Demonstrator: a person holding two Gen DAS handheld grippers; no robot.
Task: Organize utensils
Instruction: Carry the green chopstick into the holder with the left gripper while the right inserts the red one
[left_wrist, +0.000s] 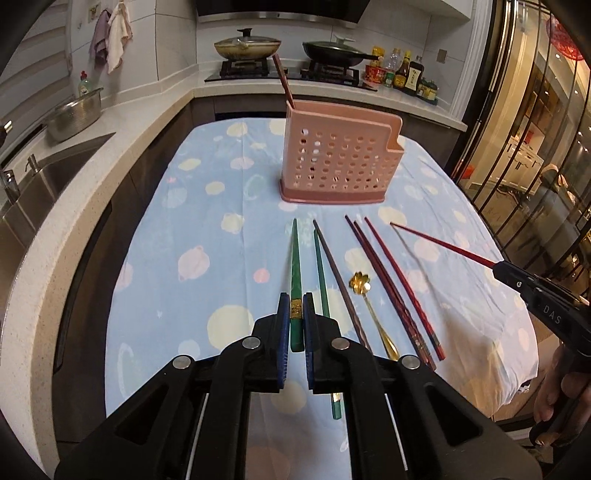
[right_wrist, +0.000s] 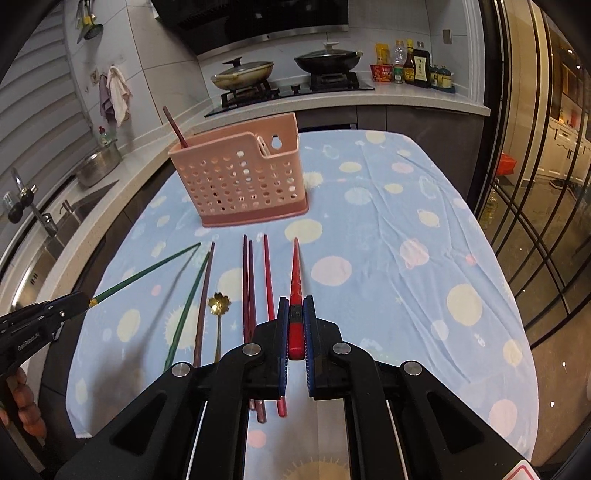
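My left gripper (left_wrist: 296, 302) is shut on a green chopstick (left_wrist: 294, 258), held clear of the cloth with its tip toward the pink perforated holder (left_wrist: 340, 162). My right gripper (right_wrist: 296, 301) is shut on a red chopstick (right_wrist: 295, 269), also raised. Each gripper shows in the other view: the right gripper (left_wrist: 496, 267) at the right edge, the left gripper (right_wrist: 86, 301) at the left edge. One dark red chopstick (right_wrist: 175, 127) stands in the holder (right_wrist: 240, 181). A second green chopstick (left_wrist: 320, 273), a brown chopstick (left_wrist: 340, 280), a gold spoon (left_wrist: 360, 282) and three dark red chopsticks (left_wrist: 384, 288) lie on the cloth.
A blue dotted cloth (right_wrist: 406, 221) covers the table. A counter with a sink (left_wrist: 55, 173) and a metal bowl (left_wrist: 75, 118) runs along the left. The stove with two lidded pans (right_wrist: 243, 74) and sauce bottles (right_wrist: 417, 66) is behind. Glass doors (right_wrist: 535, 184) close the right side.
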